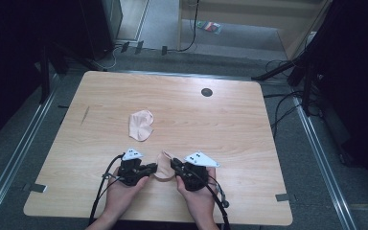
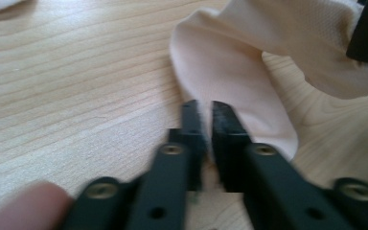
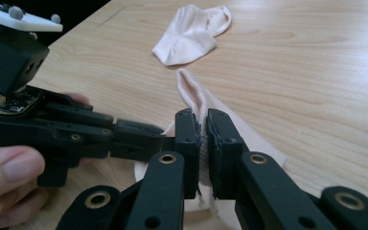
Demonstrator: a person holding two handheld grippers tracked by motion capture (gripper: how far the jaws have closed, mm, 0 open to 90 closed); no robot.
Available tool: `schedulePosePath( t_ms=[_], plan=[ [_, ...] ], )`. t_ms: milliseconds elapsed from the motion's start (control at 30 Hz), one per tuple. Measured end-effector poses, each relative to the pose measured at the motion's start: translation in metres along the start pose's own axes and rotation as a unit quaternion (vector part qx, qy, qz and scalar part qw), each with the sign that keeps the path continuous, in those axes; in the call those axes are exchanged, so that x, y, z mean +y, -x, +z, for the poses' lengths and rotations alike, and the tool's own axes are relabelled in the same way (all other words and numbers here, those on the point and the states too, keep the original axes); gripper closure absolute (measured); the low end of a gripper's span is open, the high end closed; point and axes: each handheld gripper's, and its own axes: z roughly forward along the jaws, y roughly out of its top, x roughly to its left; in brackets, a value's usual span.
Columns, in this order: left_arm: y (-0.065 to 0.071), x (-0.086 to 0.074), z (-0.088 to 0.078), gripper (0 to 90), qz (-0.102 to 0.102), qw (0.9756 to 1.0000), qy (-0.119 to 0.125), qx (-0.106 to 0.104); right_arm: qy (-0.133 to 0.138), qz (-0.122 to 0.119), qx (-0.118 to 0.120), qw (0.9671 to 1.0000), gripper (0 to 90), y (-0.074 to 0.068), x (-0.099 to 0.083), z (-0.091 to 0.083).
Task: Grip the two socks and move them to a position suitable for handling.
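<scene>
High view has both grippers, left [image 1: 149, 168] and right [image 1: 174, 165], meeting on the near sock [image 1: 163, 171] and each nipping its fabric (likely to stretch or fold it), while the right gripper view alone reveals the cuff clamped edge-up, the second sock [image 3: 188, 32] beyond it.

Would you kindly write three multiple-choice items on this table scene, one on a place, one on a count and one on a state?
1. Where does the loose sock lie?
A. Beyond the hand-held grippers
B. On the floor
C. At the table's right edge

2. How many socks are on the table?
A. One
B. Two
C. Four

3. The right hand-held gripper is
A. wide open
B. shut on nothing
C. shut on the held sock

1 A: it lies farther up the table in the high view.
2 B: one loose, one held.
3 C: fabric sits pinched between its jaws.
</scene>
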Motion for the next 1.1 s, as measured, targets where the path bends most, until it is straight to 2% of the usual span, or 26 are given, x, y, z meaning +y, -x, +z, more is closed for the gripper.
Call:
schedulePosePath(
  t_ms=[100,200,300,433,500,567,633,733,800,833,867,933,1033,1100],
  plan=[
    [-0.005,0.003,-0.009,89.9,0.009,0.9999,0.003,-0.012,0.006,0.002,-0.005,1.0000,85.2,0.004,0.003,-0.006],
    [-0.011,0.007,-0.022,90.0,0.027,0.9995,0.002,-0.016,0.010,0.005,-0.007,0.9999,85.3,0.009,0.006,-0.014],
    [-0.020,0.011,-0.036,90.0,0.034,0.9989,-0.012,-0.031,0.015,0.020,-0.007,0.9997,85.3,0.014,0.008,-0.024],
    [-0.030,0.016,-0.052,90.0,0.045,0.9959,-0.047,-0.063,0.004,0.041,0.009,0.9991,85.4,0.018,0.009,-0.038],
    [-0.033,0.017,-0.056,90.0,0.056,0.9933,-0.062,-0.080,-0.005,0.054,0.018,0.9984,85.4,0.018,0.008,-0.042],
    [-0.035,0.017,-0.055,90.0,0.066,0.9918,-0.071,-0.083,-0.020,0.065,0.026,0.9974,85.3,0.019,0.005,-0.043],
    [-0.035,0.014,-0.049,90.0,0.075,0.9913,-0.075,-0.077,-0.037,0.074,0.027,0.9962,85.2,0.022,-0.002,-0.038],
    [-0.034,0.010,-0.039,89.8,0.084,0.9915,-0.079,-0.061,-0.061,0.074,0.008,0.9954,85.0,0.030,-0.013,-0.026],
    [-0.033,0.009,-0.035,89.0,0.091,0.9919,-0.076,-0.046,-0.067,0.078,0.001,0.9947,82.9,0.034,-0.017,-0.022],
    [-0.033,0.009,-0.034,88.2,0.091,0.9923,-0.072,-0.044,-0.065,0.078,-0.004,0.9948,79.0,0.036,-0.018,-0.021],
    [-0.033,0.009,-0.034,83.1,0.088,0.9931,-0.067,-0.038,-0.061,0.074,-0.013,0.9954,73.9,0.038,-0.019,-0.020],
    [-0.033,0.010,-0.035,63.7,0.083,0.9951,-0.051,-0.015,-0.051,0.063,-0.036,0.9961,70.0,0.041,-0.020,-0.020],
    [-0.036,0.010,-0.042,53.5,0.067,0.9970,-0.035,-0.014,-0.031,0.067,-0.042,0.9964,68.5,0.047,-0.017,-0.026],
    [-0.037,0.009,-0.047,52.1,0.056,0.9977,-0.035,-0.017,-0.026,0.060,-0.042,0.9970,67.9,0.048,-0.015,-0.029]
  ],
)
